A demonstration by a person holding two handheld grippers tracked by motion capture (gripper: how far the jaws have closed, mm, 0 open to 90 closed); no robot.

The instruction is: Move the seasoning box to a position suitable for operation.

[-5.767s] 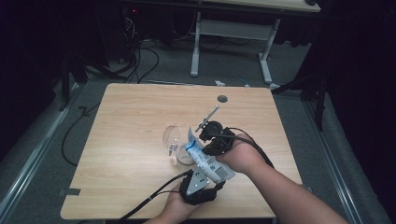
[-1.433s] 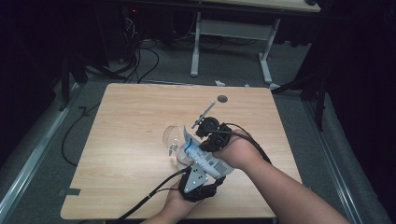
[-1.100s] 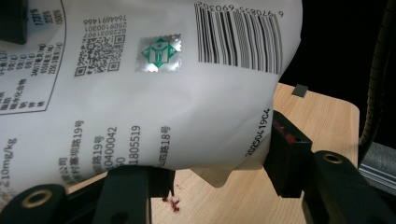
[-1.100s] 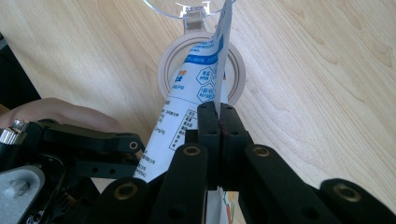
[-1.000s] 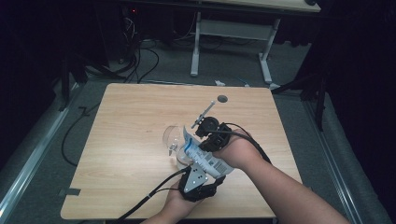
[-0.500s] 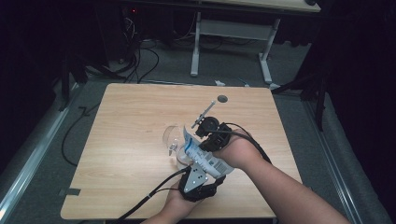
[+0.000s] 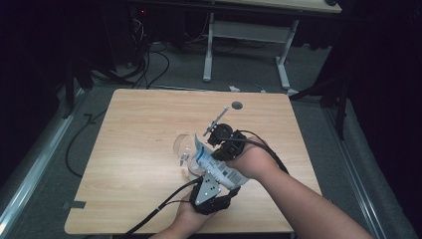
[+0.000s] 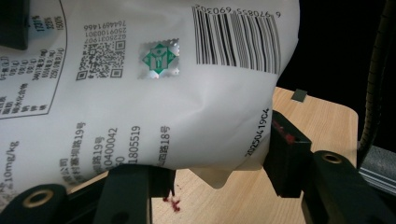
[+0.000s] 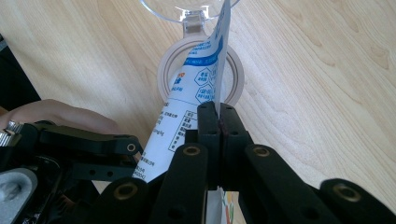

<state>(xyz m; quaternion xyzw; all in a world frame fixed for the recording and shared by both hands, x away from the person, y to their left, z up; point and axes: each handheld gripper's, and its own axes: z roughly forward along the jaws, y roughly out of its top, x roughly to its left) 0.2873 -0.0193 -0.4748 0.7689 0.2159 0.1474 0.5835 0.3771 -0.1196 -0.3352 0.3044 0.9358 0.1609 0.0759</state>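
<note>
The room was dark around the lit wooden counter (image 7: 149,144). The right claw (image 9: 218,114) was clenched on the top edge of the pouch (image 8: 154,88); the left claw (image 8: 219,163) gripped its lower body. The pouch hung tilted above an open jar (image 9: 201,70), its clear lid (image 7: 183,148) hinged back. If either grip slid, the contents could miss the mouth, or the jar could tip.

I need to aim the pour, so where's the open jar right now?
In the right tool view the jar stands on the table just past the pouch, whose top edge hangs over the jar's mouth.
</note>
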